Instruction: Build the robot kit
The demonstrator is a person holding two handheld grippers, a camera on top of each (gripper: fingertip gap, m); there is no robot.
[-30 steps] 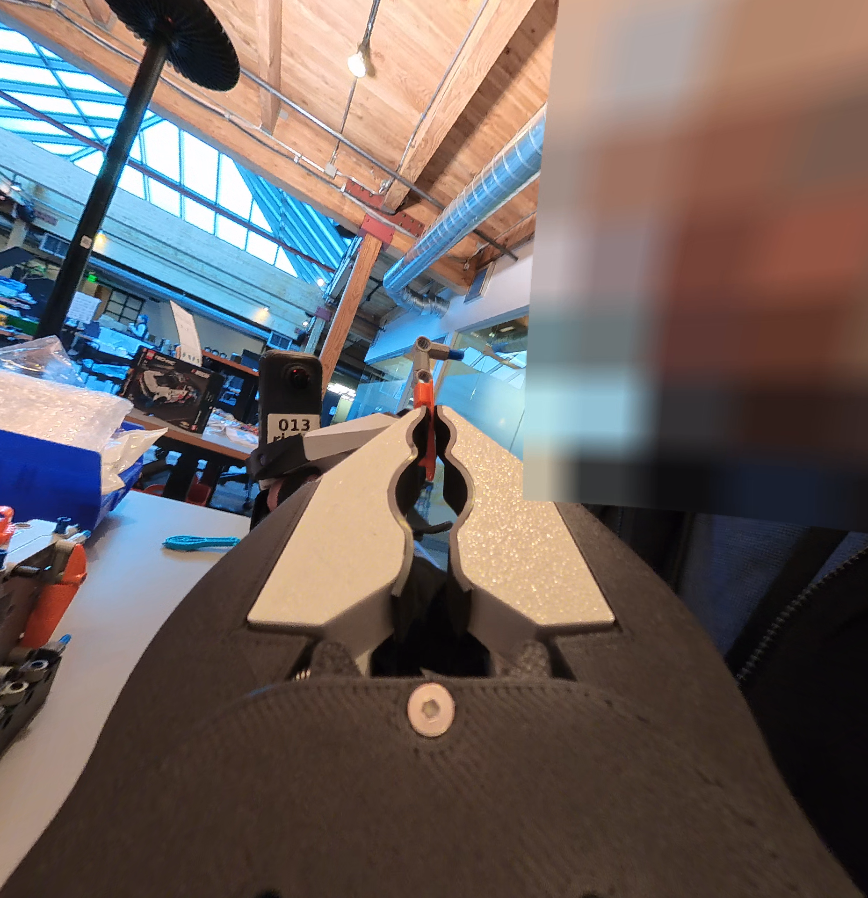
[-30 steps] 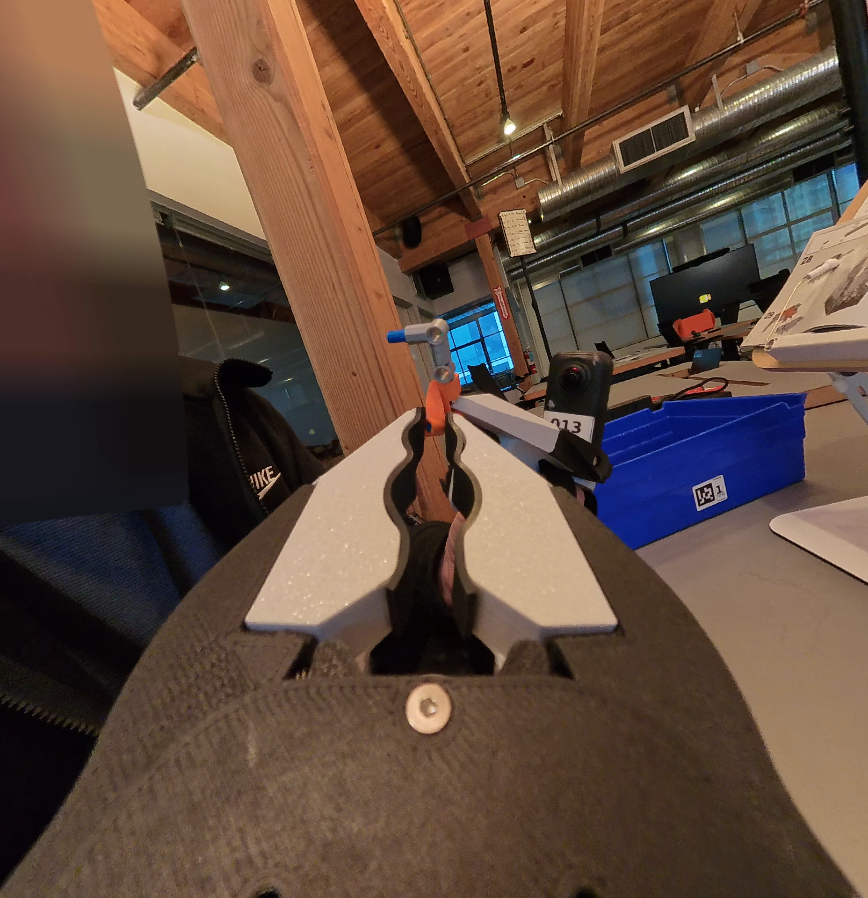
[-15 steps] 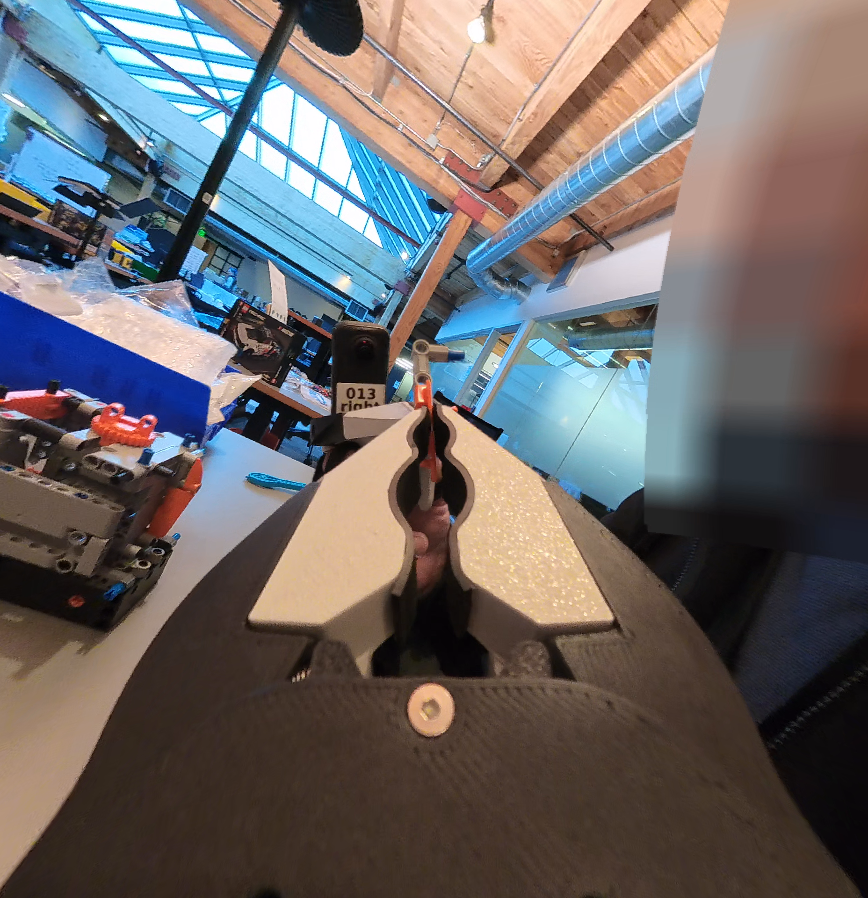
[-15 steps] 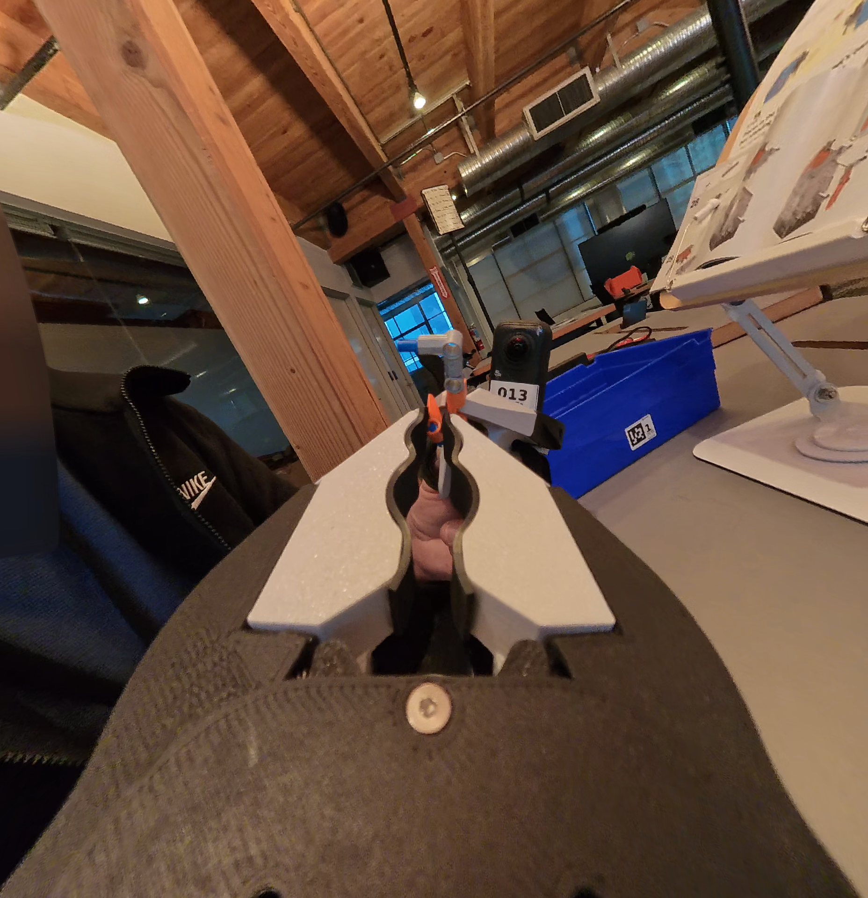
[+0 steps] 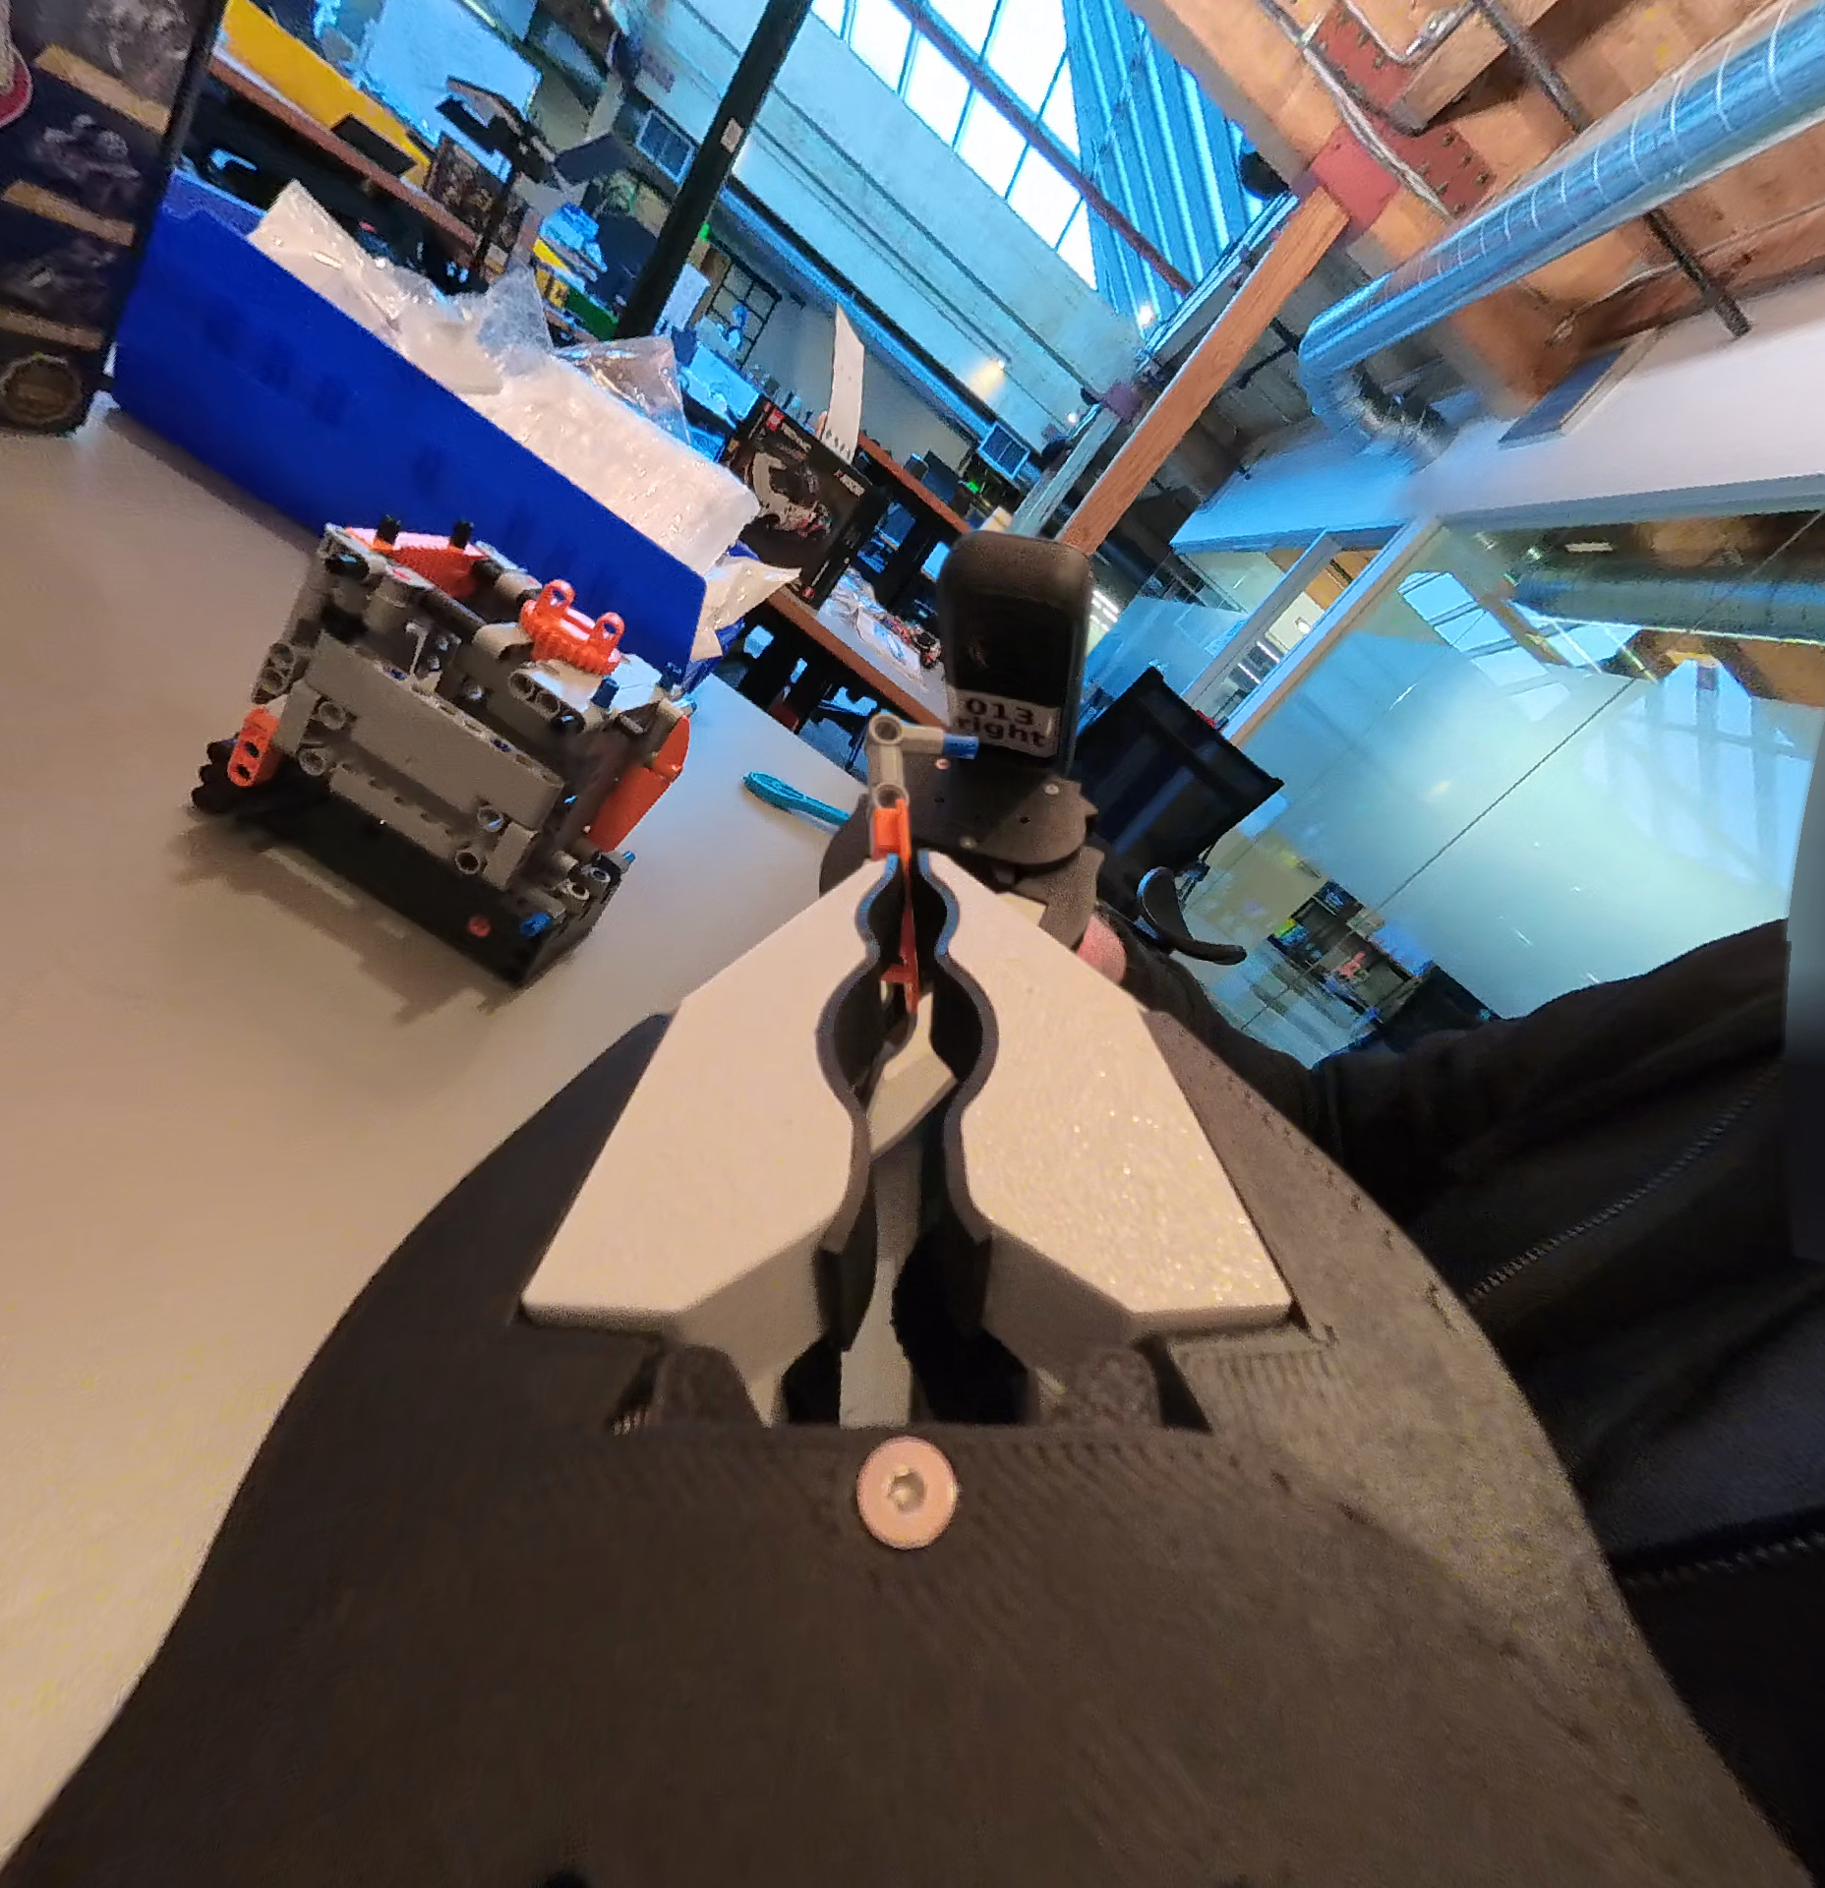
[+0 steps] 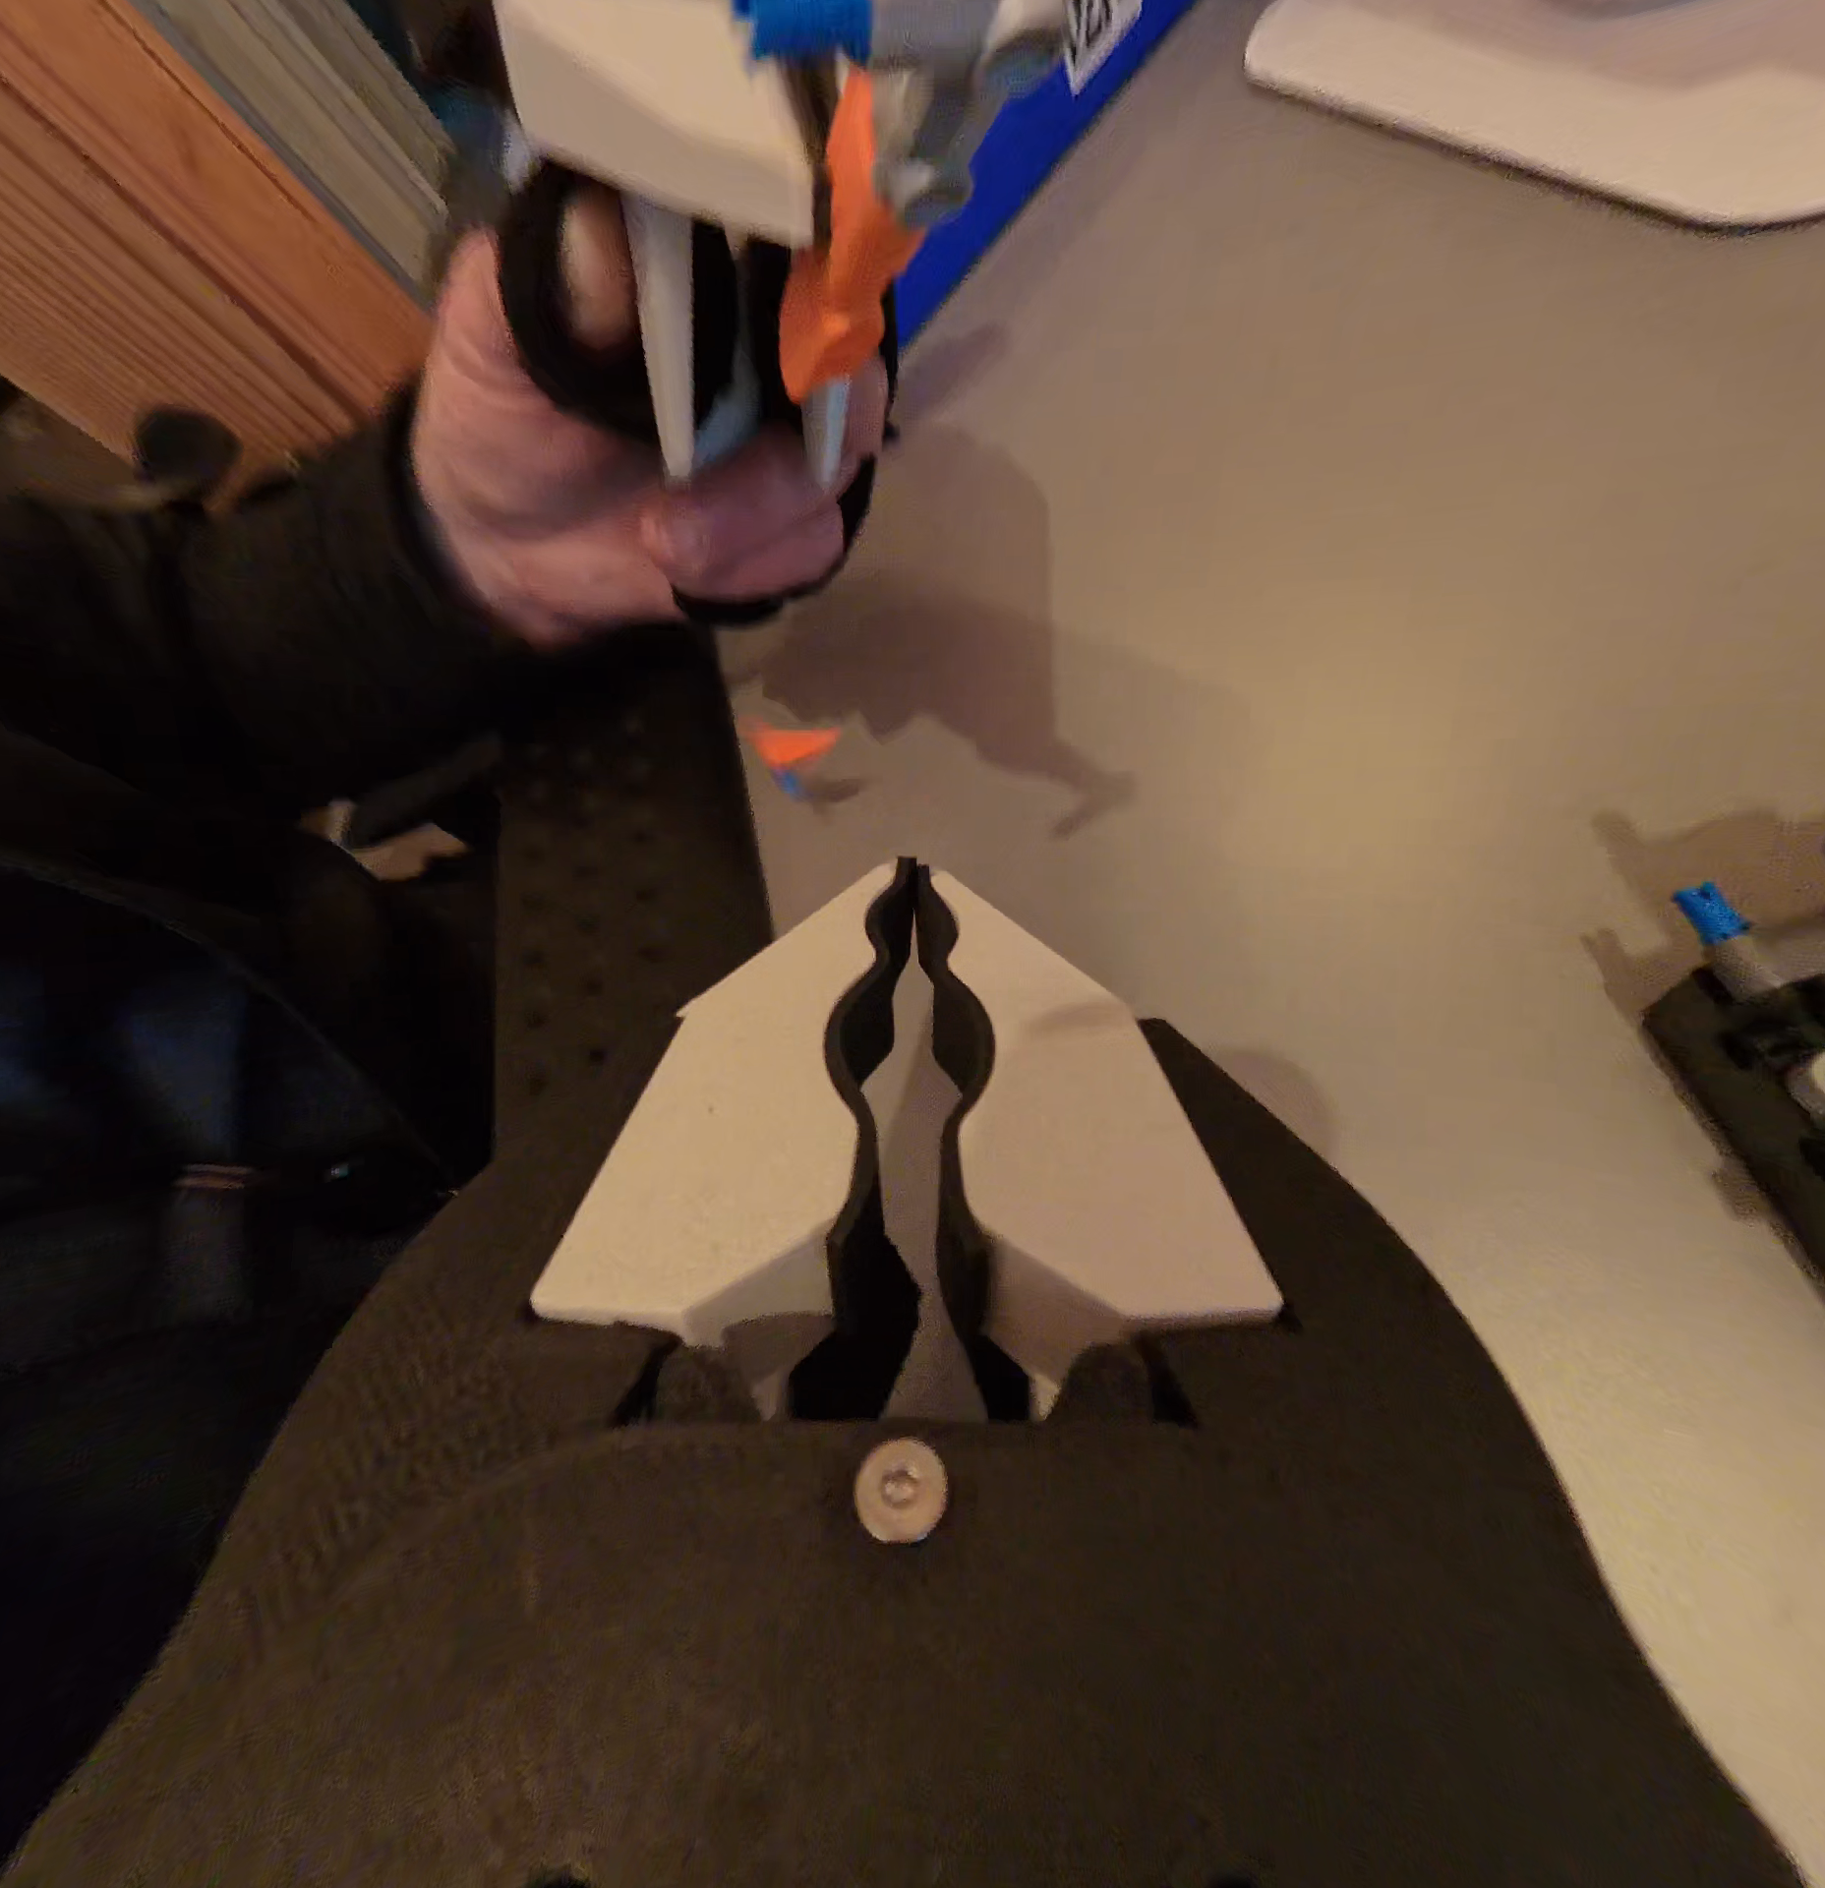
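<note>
The left gripper (image 5: pixel 896 868) is pinching a small orange part (image 5: pixel 896 919) between its pale fingers (image 5: pixel 745 1103), which are pressing together on it at the tips. A grey angled piece (image 5: pixel 898 746) with a blue pin (image 5: pixel 957 746) is sticking up from the top of the orange part, above the fingertips. Just beyond it, the right gripper's black camera (image 5: pixel 1011 633) with a white sticker is standing close behind the held part. To the left, a grey, black and orange brick model (image 5: pixel 438 756) is sitting on the pale table (image 5: pixel 122 1022), with a blue bin (image 5: pixel 357 429) full of clear plastic bags behind it and a teal tool (image 5: pixel 791 799) lying farther back. In the right wrist view, the right gripper (image 6: pixel 910 868) is pointing down at the table (image 6: pixel 1399 562), its fingers (image 6: pixel 765 1124) closing tip to tip with nothing between them. Ahead and above it, blurred, a hand (image 6: pixel 582 490) is gripping the left gripper (image 6: pixel 755 409), where the orange part (image 6: pixel 847 286) is showing between the fingers. A small orange and blue bit (image 6: pixel 796 751) is lying on the table near its edge, between the two grippers. At the right edge, part of the brick model (image 6: pixel 1777 1032) is showing.
</note>
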